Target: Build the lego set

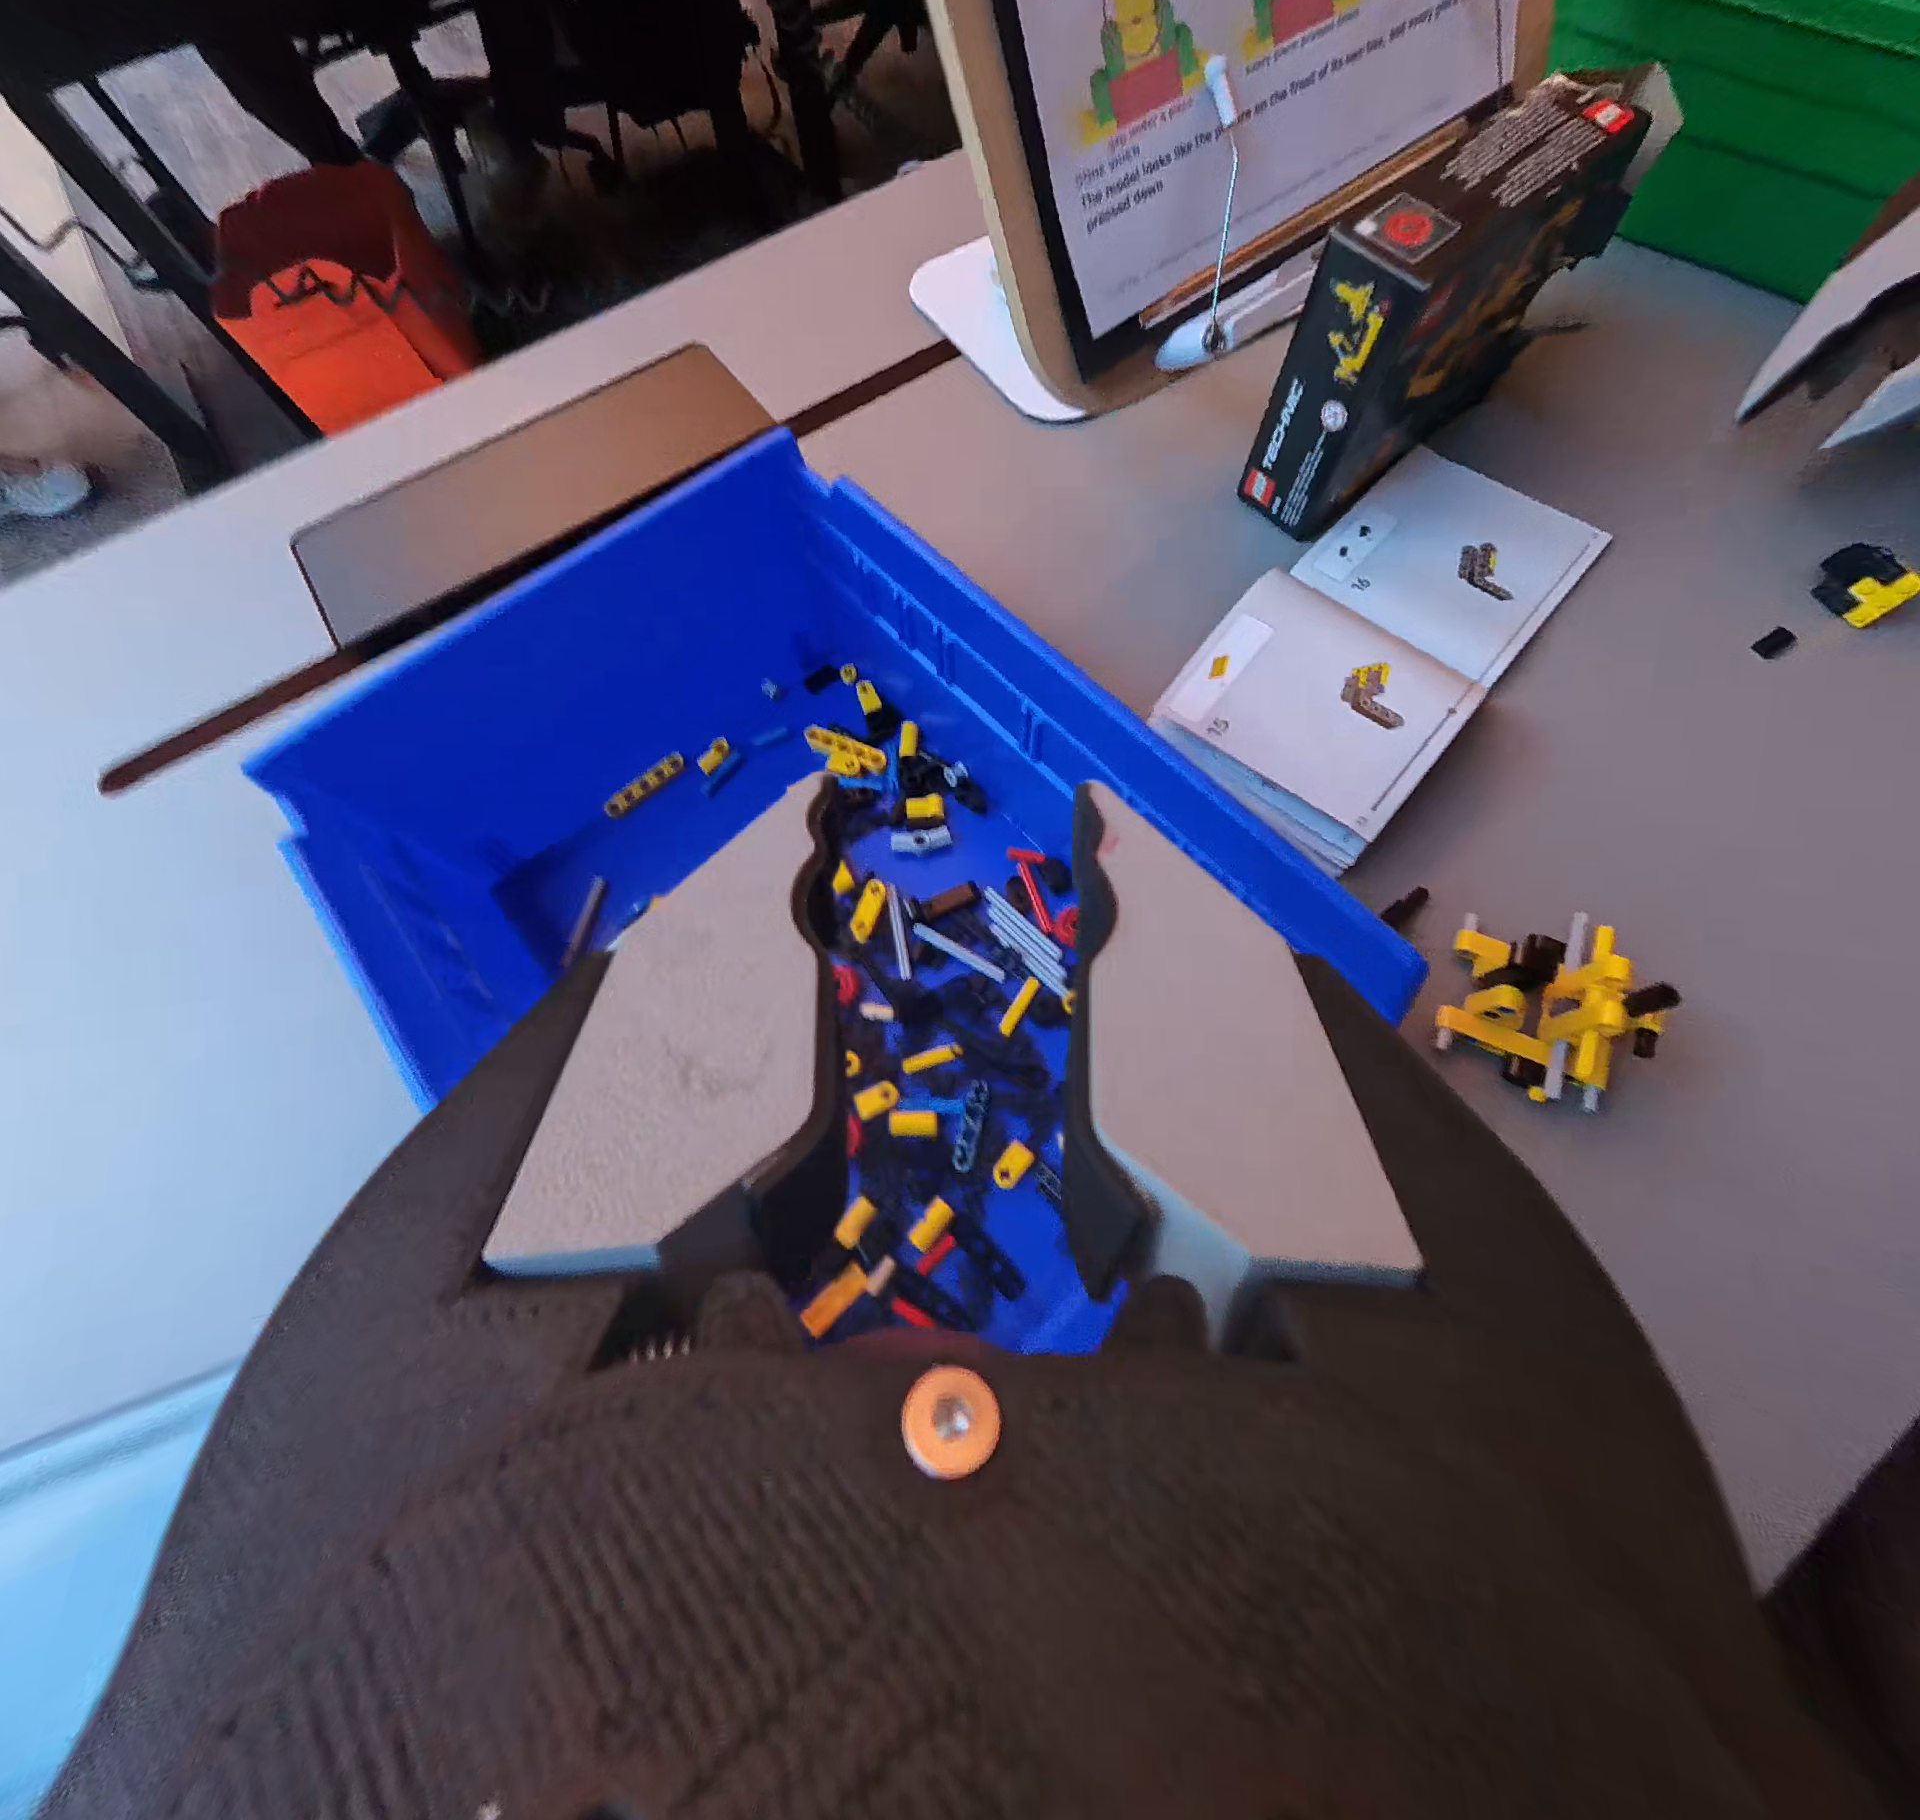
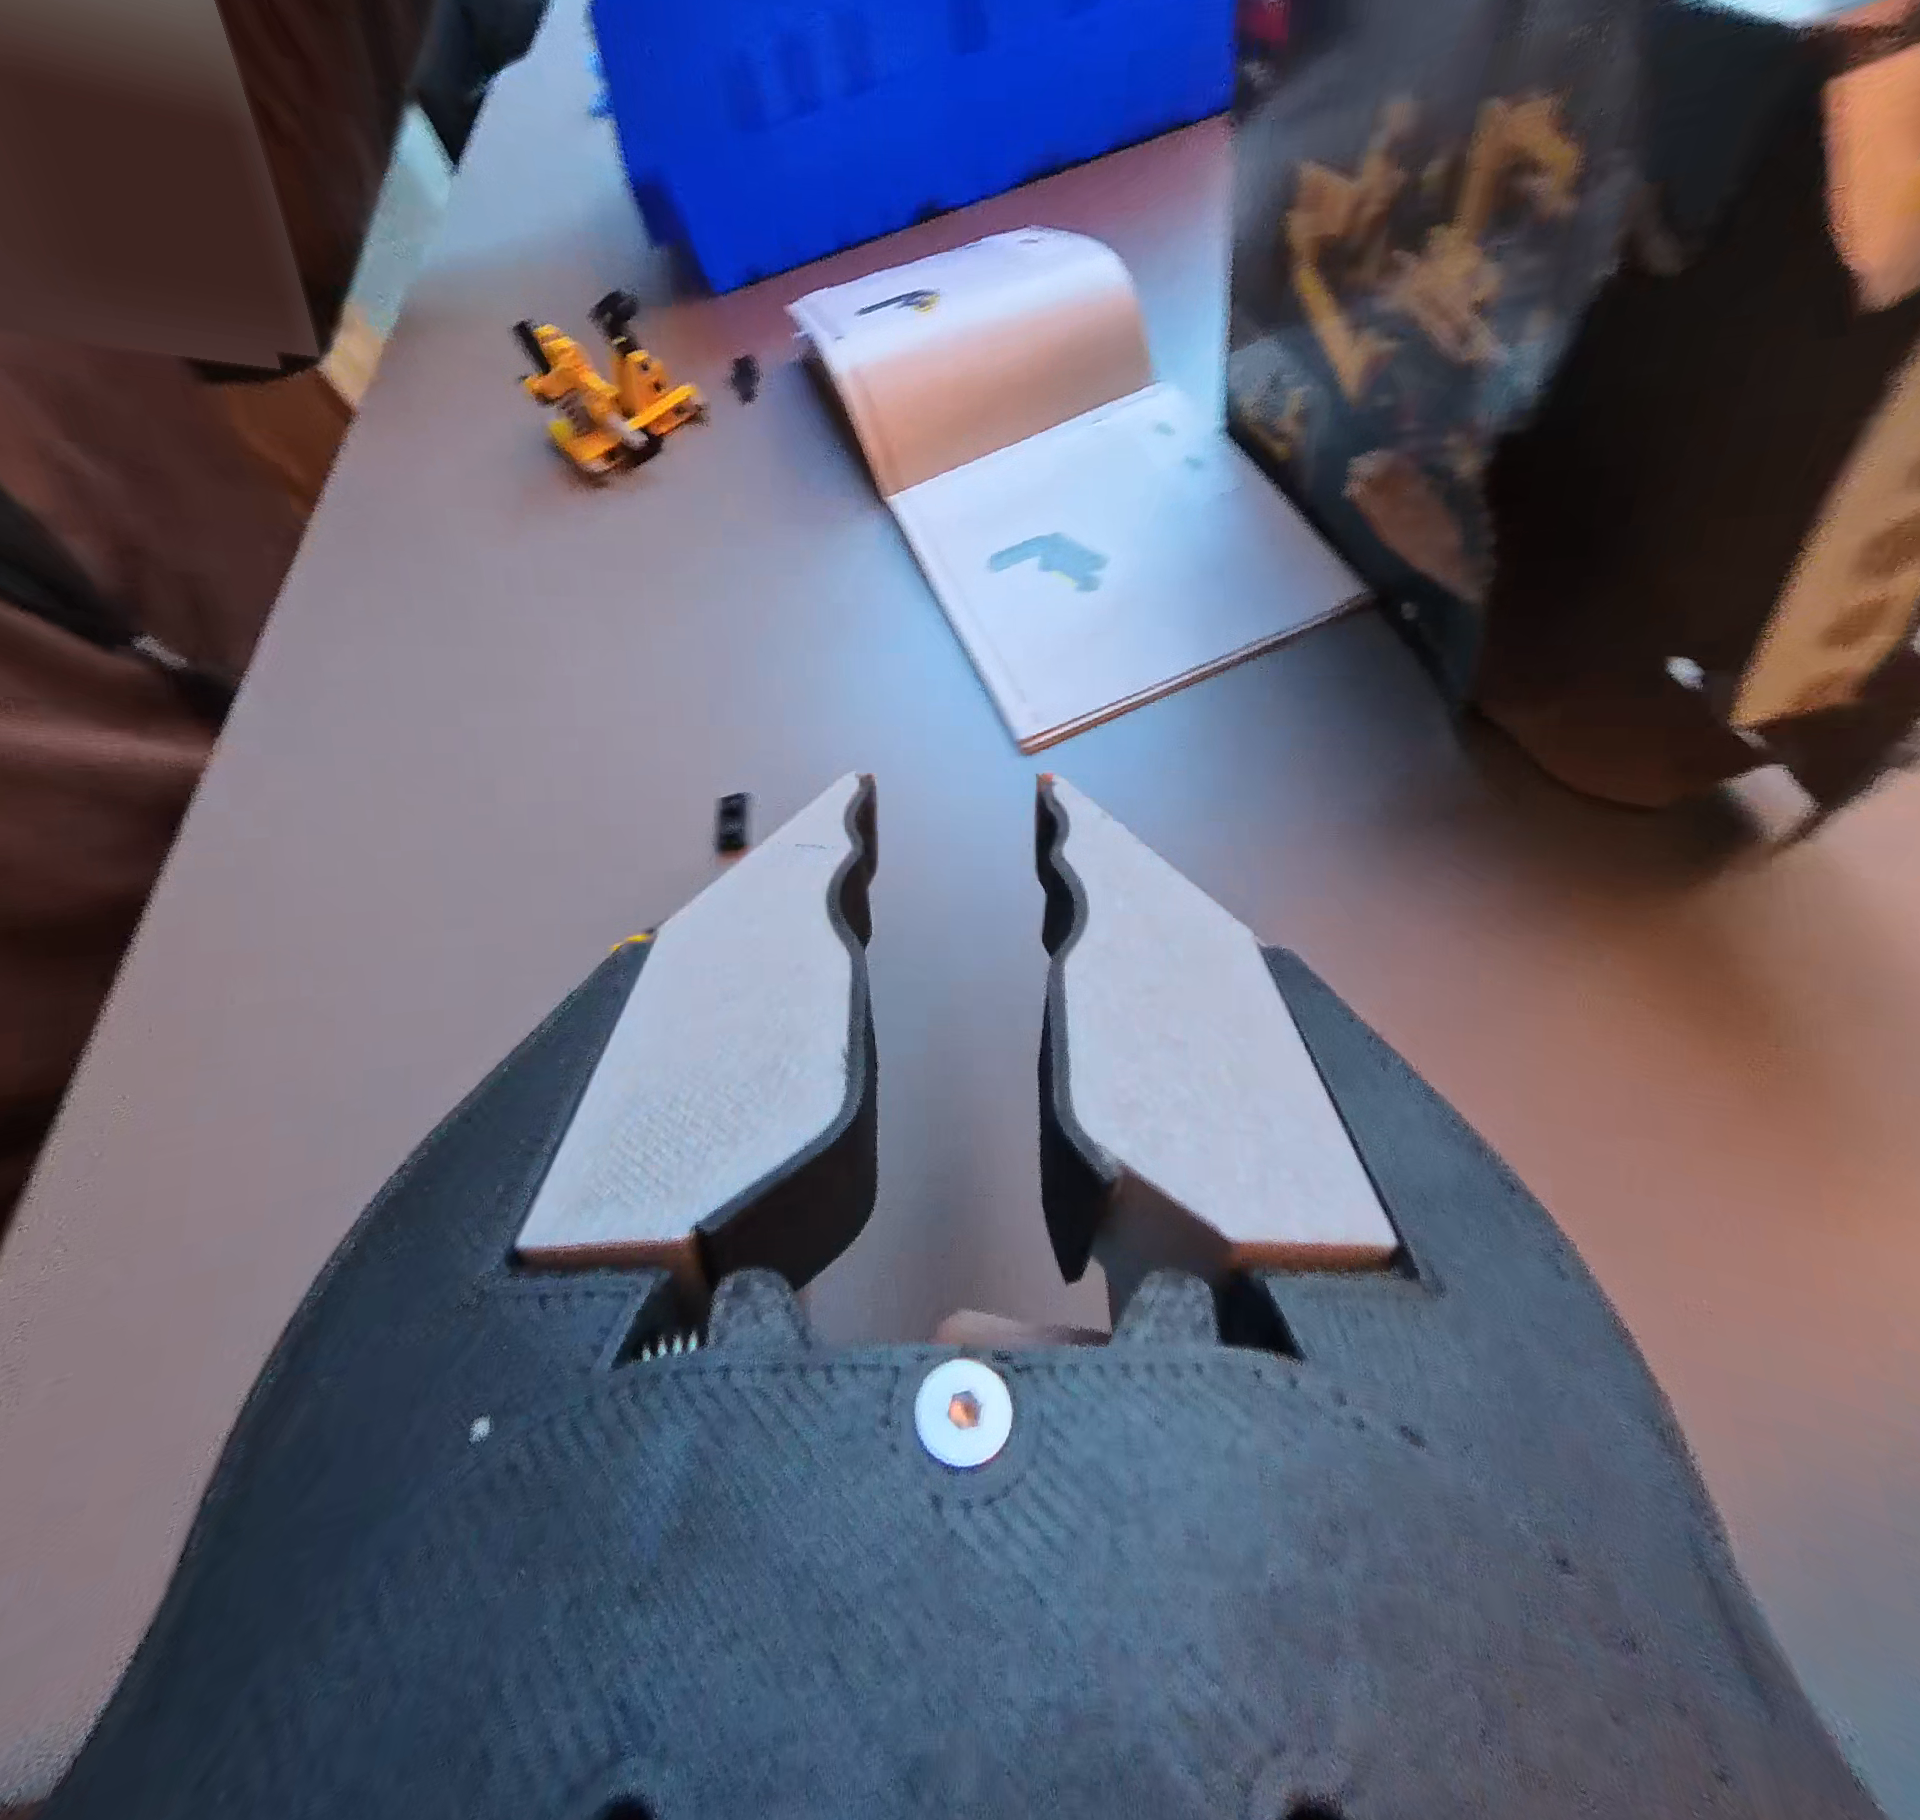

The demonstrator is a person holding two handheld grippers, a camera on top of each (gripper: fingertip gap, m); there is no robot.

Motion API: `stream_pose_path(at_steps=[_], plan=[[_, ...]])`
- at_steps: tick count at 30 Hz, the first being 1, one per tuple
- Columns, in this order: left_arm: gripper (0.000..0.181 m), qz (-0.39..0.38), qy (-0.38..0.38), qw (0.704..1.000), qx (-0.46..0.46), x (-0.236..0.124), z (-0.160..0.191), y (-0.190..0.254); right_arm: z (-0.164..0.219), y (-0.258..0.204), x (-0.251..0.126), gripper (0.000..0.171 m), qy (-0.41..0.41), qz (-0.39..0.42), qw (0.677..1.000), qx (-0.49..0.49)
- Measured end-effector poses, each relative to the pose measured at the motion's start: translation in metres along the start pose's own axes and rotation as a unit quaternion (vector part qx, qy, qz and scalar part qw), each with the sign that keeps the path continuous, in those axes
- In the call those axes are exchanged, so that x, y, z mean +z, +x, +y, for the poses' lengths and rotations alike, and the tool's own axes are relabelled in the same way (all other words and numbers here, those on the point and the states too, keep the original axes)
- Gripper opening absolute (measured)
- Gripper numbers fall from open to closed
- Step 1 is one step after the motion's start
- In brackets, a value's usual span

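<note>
My left gripper (image 1: 954,802) is open and empty, held above a blue bin (image 1: 644,617) with many loose yellow, black, grey and red lego pieces (image 1: 940,1032). A partly built yellow and black lego assembly (image 1: 1553,1017) sits on the grey table right of the bin; it also shows in the right wrist view (image 2: 608,399). My right gripper (image 2: 954,794) is open and empty, low over bare table. A small black piece (image 2: 732,820) lies just left of its left fingertip. The open instruction booklet (image 1: 1382,669) lies beside the bin, also in the right wrist view (image 2: 1081,513).
The black lego box (image 1: 1423,316) stands behind the booklet, close on the right in the right wrist view (image 2: 1538,368). A screen on a white stand (image 1: 1257,108) is at the back. A small yellow-black sub-assembly (image 1: 1865,586) and a black piece (image 1: 1771,641) lie at far right. The tips of one gripper are about 45 centimetres away from the tips of the other.
</note>
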State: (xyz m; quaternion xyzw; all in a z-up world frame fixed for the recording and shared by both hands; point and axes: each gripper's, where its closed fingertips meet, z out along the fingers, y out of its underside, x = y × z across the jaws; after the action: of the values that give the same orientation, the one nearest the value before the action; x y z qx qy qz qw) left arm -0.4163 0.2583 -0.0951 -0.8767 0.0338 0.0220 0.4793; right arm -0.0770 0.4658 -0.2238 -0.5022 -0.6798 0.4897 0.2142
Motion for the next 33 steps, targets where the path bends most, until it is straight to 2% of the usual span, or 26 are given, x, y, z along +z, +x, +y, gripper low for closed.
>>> stream_pose_path(at_steps=[5, 8, 14, 17, 21, 26, 33], plan=[[0.041, 0.008, 0.023, 1.0, 0.02, 0.012, -0.04, -0.014, -0.007, 0.035, -0.007, 0.034, 0.027, 0.103, 0.994, 0.0], [0.039, 0.029, 0.064, 0.997, 0.016, 0.016, -0.069, -0.019, -0.011, 0.046, -0.011, 0.036, 0.03, 0.16, 0.986, -0.029], [0.041, 0.026, 0.099, 0.995, 0.016, 0.017, -0.099, -0.03, -0.017, 0.058, -0.014, 0.042, 0.058, 0.185, 0.981, -0.001], [0.044, 0.018, 0.083, 0.996, 0.026, 0.024, -0.098, -0.035, -0.019, 0.062, -0.018, 0.043, 0.075, 0.175, 0.982, 0.022], [0.045, -0.032, 0.059, 0.996, 0.059, 0.019, -0.09, -0.055, -0.018, 0.064, -0.016, 0.042, 0.067, 0.183, 0.981, 0.02], [0.046, -0.042, 0.028, 0.996, 0.069, 0.016, -0.074, -0.08, -0.017, 0.074, -0.011, 0.047, 0.043, 0.221, 0.974, -0.002], [0.045, -0.036, -0.007, 0.997, 0.065, 0.027, -0.058, -0.099, -0.012, 0.08, -0.001, 0.048, 0.009, 0.221, 0.975, 0.001]])
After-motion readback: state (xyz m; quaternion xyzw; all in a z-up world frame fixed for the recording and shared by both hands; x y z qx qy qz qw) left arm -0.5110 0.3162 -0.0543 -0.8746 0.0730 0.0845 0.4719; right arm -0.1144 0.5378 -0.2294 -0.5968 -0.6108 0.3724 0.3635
